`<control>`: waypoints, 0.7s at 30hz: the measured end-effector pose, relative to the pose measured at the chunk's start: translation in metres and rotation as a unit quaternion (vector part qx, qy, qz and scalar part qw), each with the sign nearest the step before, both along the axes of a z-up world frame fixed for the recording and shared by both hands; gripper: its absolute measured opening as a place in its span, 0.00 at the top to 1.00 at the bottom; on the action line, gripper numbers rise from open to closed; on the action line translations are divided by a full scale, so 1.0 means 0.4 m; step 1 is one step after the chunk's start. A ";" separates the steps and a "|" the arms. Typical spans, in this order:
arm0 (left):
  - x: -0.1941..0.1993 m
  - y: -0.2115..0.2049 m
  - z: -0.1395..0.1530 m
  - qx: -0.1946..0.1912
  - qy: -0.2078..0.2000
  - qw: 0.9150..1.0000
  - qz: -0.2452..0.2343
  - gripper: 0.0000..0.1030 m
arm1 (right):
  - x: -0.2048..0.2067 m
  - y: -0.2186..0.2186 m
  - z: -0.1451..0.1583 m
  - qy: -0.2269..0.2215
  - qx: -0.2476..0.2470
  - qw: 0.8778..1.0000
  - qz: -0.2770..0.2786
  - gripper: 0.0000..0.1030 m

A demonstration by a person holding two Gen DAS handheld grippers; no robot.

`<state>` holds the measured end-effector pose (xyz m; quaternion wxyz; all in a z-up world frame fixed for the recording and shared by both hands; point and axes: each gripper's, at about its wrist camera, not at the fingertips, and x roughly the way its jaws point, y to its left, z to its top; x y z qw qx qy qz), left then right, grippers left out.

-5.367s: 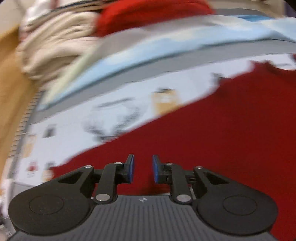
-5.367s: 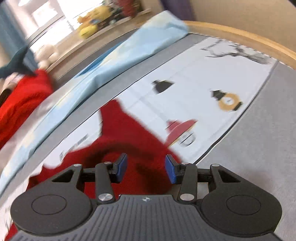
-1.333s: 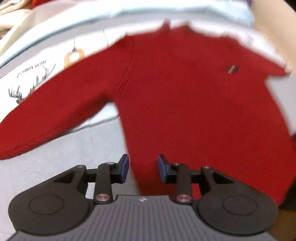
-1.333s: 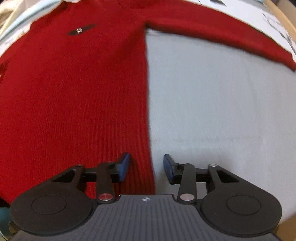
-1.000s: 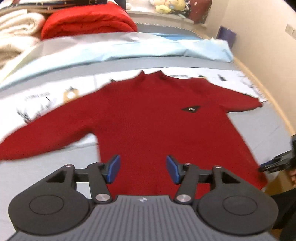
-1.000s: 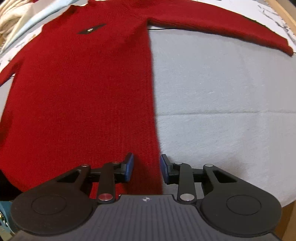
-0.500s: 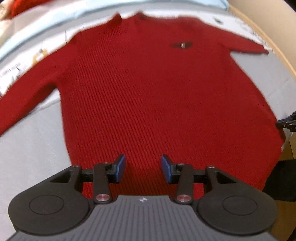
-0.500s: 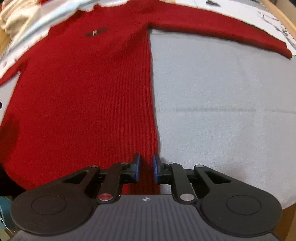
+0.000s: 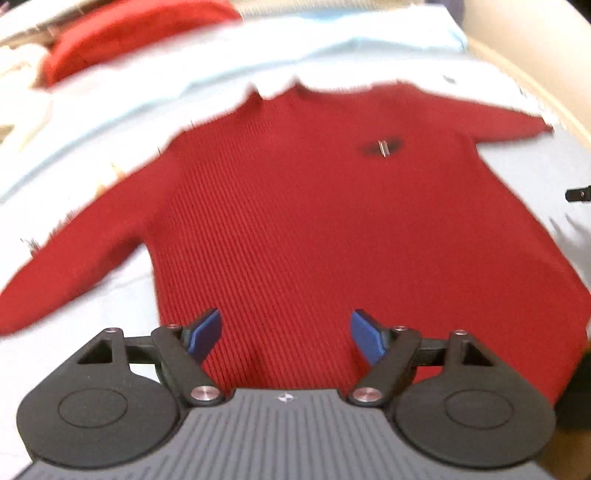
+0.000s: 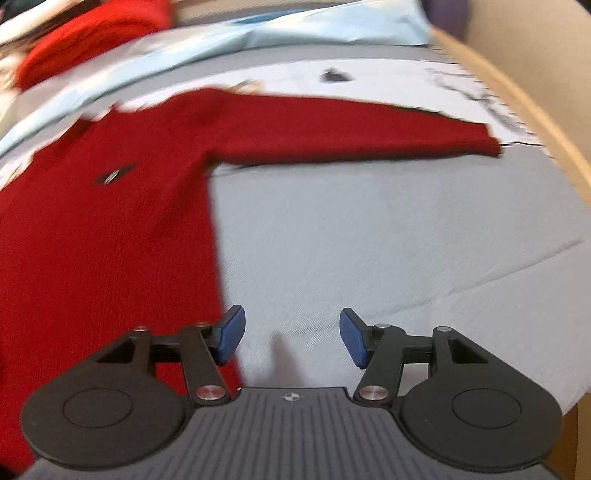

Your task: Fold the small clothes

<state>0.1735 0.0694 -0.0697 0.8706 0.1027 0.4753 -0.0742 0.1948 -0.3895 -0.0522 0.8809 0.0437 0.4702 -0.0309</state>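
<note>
- Sweater (image 9: 295,229) lies spread flat, front up, on the grey bedsheet (image 10: 369,229), both sleeves stretched out sideways from the body and the hem nearest the cameras.
- Step in hand, as I judge it: the spreading looks done and no fold has begun.
- Left tongs (image 9: 286,336) hang over the sweater's hem; their jaws are opening, with only the flat knit beneath them and nothing pinched.
- Right tongs (image 10: 290,336) sit just off the sweater's side edge, over bare sheet; their jaws are opening too, and empty.
- Next move probably calls for each pair to take a sleeve or side edge and bring it across the sweater's middle.
- Knit is thick, ribbed lengthwise and deep red, with a small dark badge (image 9: 382,147) on the chest.
- Beyond the sweater's collar lie a pale blue cloth (image 10: 295,29) and a folded red bundle (image 9: 136,33).
</note>
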 end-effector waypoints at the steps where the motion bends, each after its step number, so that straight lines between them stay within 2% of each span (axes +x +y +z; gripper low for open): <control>1: 0.006 -0.005 0.012 0.000 -0.019 1.000 0.007 0.21 | 0.019 -0.014 0.000 -0.013 0.008 1.000 -0.018 0.43; 3: 0.023 -0.030 0.058 0.003 -0.075 0.997 0.016 0.21 | 0.051 -0.038 0.013 -0.047 0.028 0.997 -0.053 0.43; 5: 0.026 -0.044 0.109 -0.008 -0.123 0.992 0.023 0.15 | 0.074 -0.054 0.019 -0.062 0.030 0.994 -0.081 0.41; 8: 0.049 -0.064 0.195 -0.058 -0.137 0.988 0.029 0.15 | 0.102 -0.086 0.022 -0.076 0.035 0.990 -0.111 0.38; 10: 0.056 -0.101 0.262 -0.063 -0.162 0.984 0.035 0.12 | 0.112 -0.107 0.033 -0.079 0.044 0.988 -0.126 0.35; 12: 0.086 -0.123 0.284 -0.067 -0.186 0.979 0.050 0.11 | 0.131 -0.117 0.024 -0.070 0.051 0.987 -0.132 0.23; 13: 0.095 -0.126 0.279 -0.078 -0.199 0.975 0.057 0.10 | 0.137 -0.115 0.016 -0.059 0.052 0.988 -0.133 0.17; 14: 0.094 -0.131 0.267 -0.089 -0.213 0.971 0.064 0.10 | 0.141 -0.117 0.003 -0.050 0.054 0.988 -0.133 0.07; 15: 0.098 -0.137 0.241 -0.084 -0.218 0.970 0.069 0.10 | 0.149 -0.122 -0.013 -0.043 0.055 0.989 -0.133 0.03; 17: 0.125 -0.186 0.189 -0.033 -0.166 0.983 0.070 0.10 | 0.150 -0.124 -0.023 -0.034 0.050 0.989 -0.134 0.02; 18: 0.127 -0.204 0.180 -0.037 -0.154 0.986 0.051 0.10 | 0.151 -0.127 -0.025 -0.034 0.045 0.989 -0.138 0.02; 19: 0.133 -0.217 0.170 -0.040 -0.156 0.986 0.033 0.10 | 0.153 -0.133 -0.025 -0.037 0.042 0.988 -0.142 0.02; 21: 0.145 -0.244 0.152 -0.006 -0.173 0.985 0.015 0.10 | 0.169 -0.158 -0.029 -0.049 0.045 0.986 -0.152 0.02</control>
